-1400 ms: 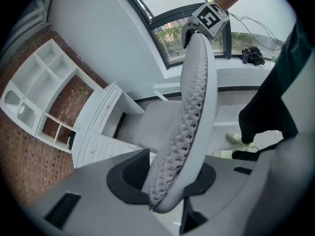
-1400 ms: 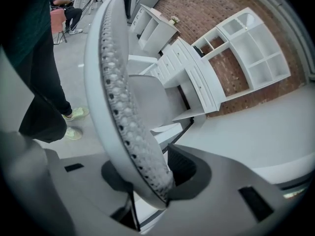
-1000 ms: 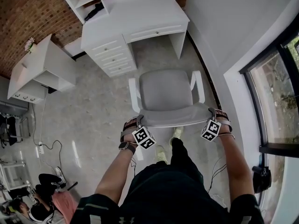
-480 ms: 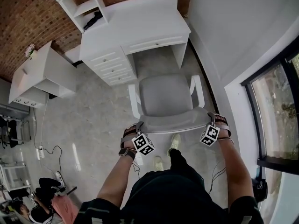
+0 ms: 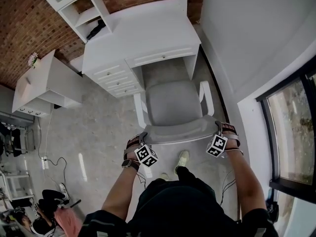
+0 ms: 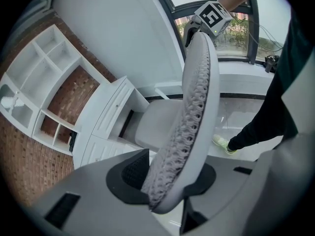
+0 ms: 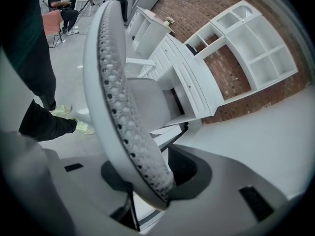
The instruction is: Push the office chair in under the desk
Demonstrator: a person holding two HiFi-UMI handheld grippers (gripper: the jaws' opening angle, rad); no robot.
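Note:
The grey office chair with white armrests stands in front of the white desk, its seat's front edge at the knee opening. My left gripper is shut on the left end of the mesh backrest, and my right gripper is shut on its right end. In the left gripper view the backrest runs out from between the jaws of the left gripper. In the right gripper view the backrest is likewise clamped by the right gripper, with the desk beyond.
A drawer stack fills the desk's left side and a white shelf unit stands on it. A small white side table is at the left. A wall and a window run along the right. Cables lie on the floor.
The chair has rolled forward towards the desk with both grippers still on its backrest; the person has stepped after it.

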